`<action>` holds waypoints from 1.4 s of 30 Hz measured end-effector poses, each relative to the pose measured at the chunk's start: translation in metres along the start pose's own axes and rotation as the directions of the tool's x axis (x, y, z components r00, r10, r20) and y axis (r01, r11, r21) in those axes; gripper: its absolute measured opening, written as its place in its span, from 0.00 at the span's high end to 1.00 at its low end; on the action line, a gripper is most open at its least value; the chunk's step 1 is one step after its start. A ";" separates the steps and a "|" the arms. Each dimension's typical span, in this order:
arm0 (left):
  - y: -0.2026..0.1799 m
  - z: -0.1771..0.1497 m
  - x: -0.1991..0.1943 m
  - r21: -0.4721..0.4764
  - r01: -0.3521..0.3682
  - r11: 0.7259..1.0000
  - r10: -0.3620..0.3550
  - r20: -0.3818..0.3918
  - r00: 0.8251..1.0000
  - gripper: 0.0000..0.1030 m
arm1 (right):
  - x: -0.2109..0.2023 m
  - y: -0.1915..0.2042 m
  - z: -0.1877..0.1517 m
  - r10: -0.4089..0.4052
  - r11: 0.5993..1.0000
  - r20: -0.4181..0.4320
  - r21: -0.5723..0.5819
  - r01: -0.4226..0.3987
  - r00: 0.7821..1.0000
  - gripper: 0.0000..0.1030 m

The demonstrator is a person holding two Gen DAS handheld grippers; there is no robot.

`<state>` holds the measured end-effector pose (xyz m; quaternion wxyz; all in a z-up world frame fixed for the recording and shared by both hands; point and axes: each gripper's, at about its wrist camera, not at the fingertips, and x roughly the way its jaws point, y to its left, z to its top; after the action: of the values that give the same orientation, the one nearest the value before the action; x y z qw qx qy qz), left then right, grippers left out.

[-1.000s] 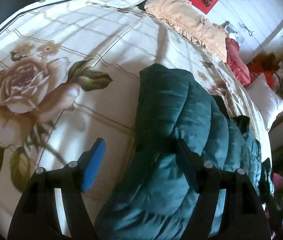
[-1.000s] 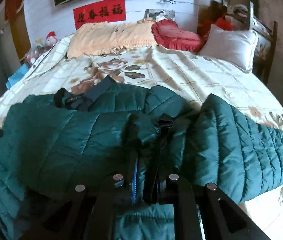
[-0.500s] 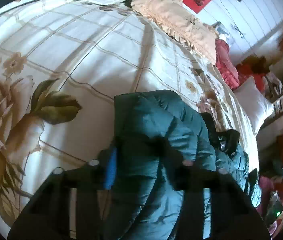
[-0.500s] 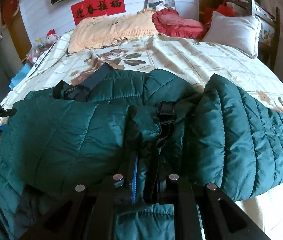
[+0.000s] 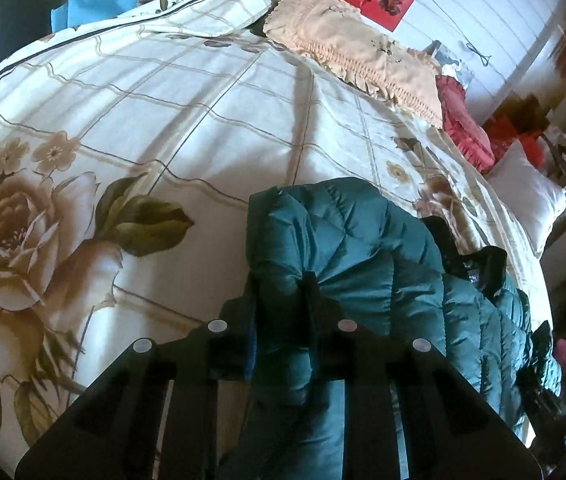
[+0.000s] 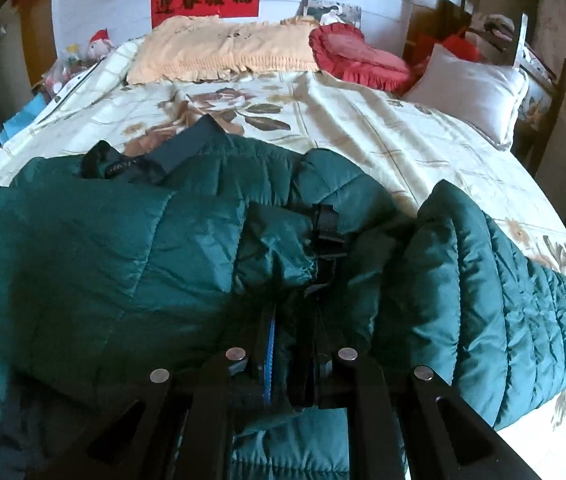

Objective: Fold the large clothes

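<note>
The green puffer jacket (image 6: 131, 272) lies across the floral bedspread (image 5: 171, 128), its long axis running crosswise ahead of my right gripper (image 6: 295, 344). That gripper is clamped on a bunched fold near the middle. My left gripper (image 5: 279, 320) pinches the jacket's end, probably a sleeve. I'd carry the left end toward the right.

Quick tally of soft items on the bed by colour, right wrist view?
Green puffer jacket: 1
Peach pillow: 1
Red cushion: 1
White pillow: 1
Floral bedspread: 1
Total: 5
</note>
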<state>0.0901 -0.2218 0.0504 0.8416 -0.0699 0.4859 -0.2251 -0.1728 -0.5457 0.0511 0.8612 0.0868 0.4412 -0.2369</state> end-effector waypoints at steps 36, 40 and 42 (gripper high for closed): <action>-0.006 -0.077 -0.027 0.072 -0.141 0.987 0.142 -0.005 0.990 0.27 | -0.045 0.032 -0.002 0.152 0.988 0.050 -0.010 -0.152 0.987 0.52; -0.005 -0.078 -0.027 0.068 -0.148 0.987 0.148 0.004 0.989 0.27 | -0.048 0.034 -0.021 0.106 0.993 0.027 -0.059 -0.104 0.994 0.52; -0.005 -0.079 -0.028 0.069 -0.153 0.986 0.153 0.009 0.988 0.27 | -0.030 0.034 -0.027 0.066 0.994 -0.013 -0.082 -0.067 0.998 0.52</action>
<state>0.0098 -0.2061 0.0334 0.8592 -0.0037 0.4801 -0.1766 -0.1906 -0.4965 0.0564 0.8691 0.0669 0.4520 -0.1893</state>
